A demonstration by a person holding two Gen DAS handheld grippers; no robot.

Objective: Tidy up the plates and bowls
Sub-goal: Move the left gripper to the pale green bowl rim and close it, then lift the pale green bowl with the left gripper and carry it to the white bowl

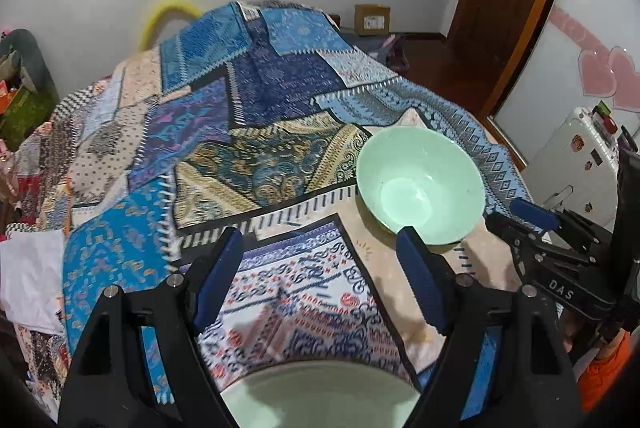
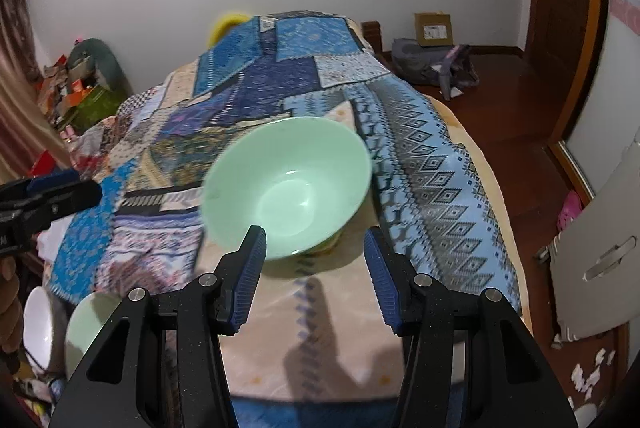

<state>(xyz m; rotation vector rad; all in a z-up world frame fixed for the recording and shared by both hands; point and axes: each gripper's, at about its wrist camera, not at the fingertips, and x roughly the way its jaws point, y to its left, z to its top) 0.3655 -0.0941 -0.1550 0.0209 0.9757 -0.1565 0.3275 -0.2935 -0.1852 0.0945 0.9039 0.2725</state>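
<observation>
Left fingers [image 1: 320, 276] spread empty; right fingers [image 2: 316, 268] parted beside green bowl [image 2: 288, 184] near bedspread [image 2: 440, 180] edge.

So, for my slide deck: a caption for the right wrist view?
Open right gripper approaching a green bowl on the patchwork bedspread.

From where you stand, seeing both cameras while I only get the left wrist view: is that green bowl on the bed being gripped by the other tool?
Observer: No. The right gripper stands open. The green bowl sits just ahead of it, not pinched between the pads.
Operator: And the pale dish at the bottom edge of my picture, is it alone?
Observer: No. A white bowl sits right beside that pale green bowl.
</observation>
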